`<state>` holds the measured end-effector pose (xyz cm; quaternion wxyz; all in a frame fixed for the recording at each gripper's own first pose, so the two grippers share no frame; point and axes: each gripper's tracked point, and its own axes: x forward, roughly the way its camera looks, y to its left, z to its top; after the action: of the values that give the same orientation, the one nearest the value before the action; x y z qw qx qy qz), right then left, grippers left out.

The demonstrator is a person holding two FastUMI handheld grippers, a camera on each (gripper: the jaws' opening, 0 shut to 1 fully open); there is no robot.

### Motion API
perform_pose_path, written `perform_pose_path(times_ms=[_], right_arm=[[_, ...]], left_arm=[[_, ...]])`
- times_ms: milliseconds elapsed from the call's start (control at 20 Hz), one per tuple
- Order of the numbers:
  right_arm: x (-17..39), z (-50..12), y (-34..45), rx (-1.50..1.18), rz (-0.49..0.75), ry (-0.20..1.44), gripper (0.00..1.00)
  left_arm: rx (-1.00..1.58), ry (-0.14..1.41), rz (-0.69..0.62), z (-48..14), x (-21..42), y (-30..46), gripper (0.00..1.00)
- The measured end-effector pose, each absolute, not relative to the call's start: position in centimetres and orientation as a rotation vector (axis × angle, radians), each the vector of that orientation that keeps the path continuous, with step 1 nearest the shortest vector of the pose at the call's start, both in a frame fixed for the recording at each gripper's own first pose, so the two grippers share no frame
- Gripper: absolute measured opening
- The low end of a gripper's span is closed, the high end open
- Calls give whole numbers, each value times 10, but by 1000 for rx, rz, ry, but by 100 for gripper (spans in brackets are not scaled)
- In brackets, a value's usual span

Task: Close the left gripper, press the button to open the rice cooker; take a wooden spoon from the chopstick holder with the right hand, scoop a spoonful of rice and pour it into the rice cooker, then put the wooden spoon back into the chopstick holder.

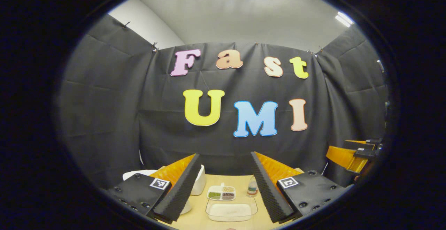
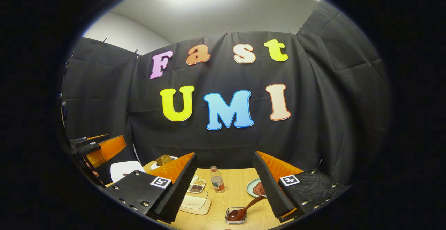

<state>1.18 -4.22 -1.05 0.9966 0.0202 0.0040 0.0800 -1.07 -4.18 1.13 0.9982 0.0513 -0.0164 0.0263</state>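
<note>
Above the table [image 1: 200, 209], both grippers [image 1: 224, 184] [image 2: 224, 184] hover level, jaws apart.

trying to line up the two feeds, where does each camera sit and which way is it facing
Left gripper view: rides on the left gripper, looking forward over the table at the booth wall; its own open fingers show at the bottom, the right gripper at the far right.
Right gripper view: rides on the right gripper, facing the same wall; its own open fingers show at the bottom, the left gripper at the far left.
Shared: wall, table, bottle, divided dish.
</note>
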Motion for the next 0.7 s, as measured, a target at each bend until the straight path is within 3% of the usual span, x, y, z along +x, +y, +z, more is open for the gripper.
perform_pose_path(times_ms=[150, 250, 700], right_arm=[[7, -3, -42, 47, 117, -13, 98], [3, -2, -34, 49, 99, -4, 98], [-17, 6, 2, 29, 61, -28, 98]], left_arm=[[98, -21, 24, 2, -15, -47, 96], [92, -9, 6, 0, -17, -42, 100], [105, -14, -4, 12, -27, 0, 96]])
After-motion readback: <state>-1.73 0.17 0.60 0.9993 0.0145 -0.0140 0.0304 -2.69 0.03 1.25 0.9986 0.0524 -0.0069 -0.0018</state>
